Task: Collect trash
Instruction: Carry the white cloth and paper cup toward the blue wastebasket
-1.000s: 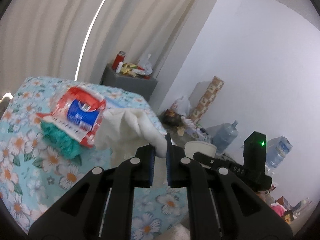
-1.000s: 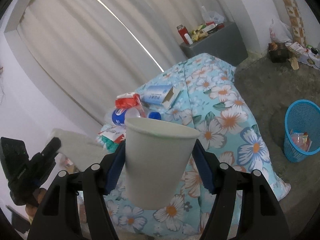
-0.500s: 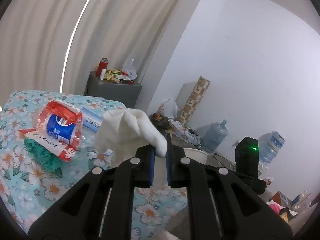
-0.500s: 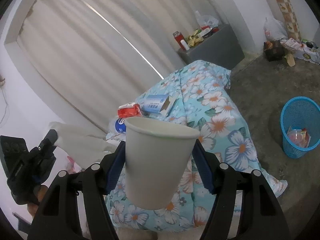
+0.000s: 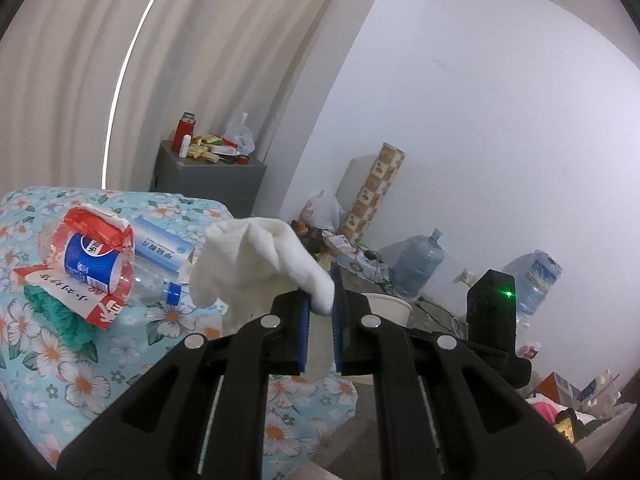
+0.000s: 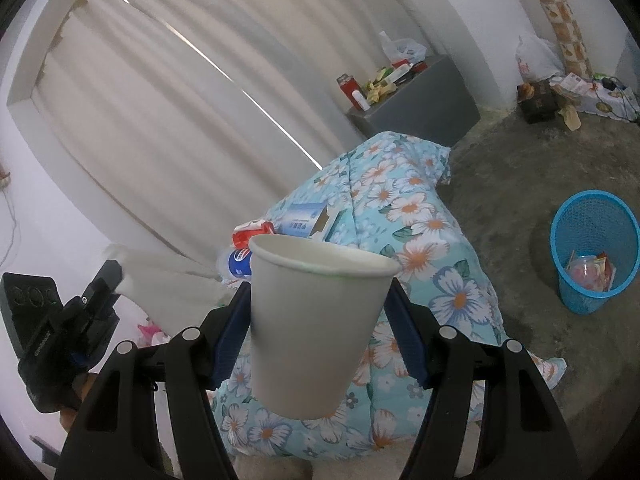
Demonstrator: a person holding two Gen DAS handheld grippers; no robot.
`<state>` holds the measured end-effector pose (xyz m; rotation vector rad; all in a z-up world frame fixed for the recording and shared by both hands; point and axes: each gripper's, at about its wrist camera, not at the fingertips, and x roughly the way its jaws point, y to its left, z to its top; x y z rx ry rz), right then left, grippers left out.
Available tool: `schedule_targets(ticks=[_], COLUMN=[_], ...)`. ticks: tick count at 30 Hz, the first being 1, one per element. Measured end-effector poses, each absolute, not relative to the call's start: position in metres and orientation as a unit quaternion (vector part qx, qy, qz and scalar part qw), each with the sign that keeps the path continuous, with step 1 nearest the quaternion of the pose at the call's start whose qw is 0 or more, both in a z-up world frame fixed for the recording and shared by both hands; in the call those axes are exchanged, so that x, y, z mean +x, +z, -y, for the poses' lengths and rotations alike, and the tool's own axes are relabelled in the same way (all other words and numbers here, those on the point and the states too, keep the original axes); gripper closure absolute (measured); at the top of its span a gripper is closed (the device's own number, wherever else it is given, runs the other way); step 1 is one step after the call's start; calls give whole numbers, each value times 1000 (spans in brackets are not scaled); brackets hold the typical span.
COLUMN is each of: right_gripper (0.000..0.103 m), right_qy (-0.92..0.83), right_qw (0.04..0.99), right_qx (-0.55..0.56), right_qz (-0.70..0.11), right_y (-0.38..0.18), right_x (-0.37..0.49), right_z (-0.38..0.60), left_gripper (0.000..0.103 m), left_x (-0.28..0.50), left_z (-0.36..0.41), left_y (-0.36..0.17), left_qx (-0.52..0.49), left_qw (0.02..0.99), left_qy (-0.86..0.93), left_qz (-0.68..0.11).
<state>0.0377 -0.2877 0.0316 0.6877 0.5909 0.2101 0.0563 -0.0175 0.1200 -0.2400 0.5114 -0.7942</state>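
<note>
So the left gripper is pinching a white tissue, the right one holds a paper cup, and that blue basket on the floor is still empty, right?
Not quite: the blue basket already has some wrappers in it, as the right wrist view shows. The rest holds: the left gripper pinches the white tissue, and the right gripper holds the paper cup.

Open floor point(image 6: 520, 168) (bin point(image 6: 592, 252) unobstructed).

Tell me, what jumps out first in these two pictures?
A white paper cup fills the right wrist view, clamped upright in the right tool. In the left wrist view, the left tool pinches a crumpled white tissue above the flowered cloth. A blue mesh bin with some trash waits on the floor, far right.
</note>
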Motion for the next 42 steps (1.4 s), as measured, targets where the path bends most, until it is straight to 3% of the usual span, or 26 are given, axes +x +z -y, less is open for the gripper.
schedule_targets(ticks=[42], right_gripper=[38], right_qy=[63], right_qw=[889], right_qx=[371], right_qz=[-260], right_y=[21], right_x=[16], right_z=[328], left_gripper=[96], left_x=[69], left_z=[74], left_y=[105], left_qx=[-81], left_qw=[871], left_qy=[-402], left_qz=[-271])
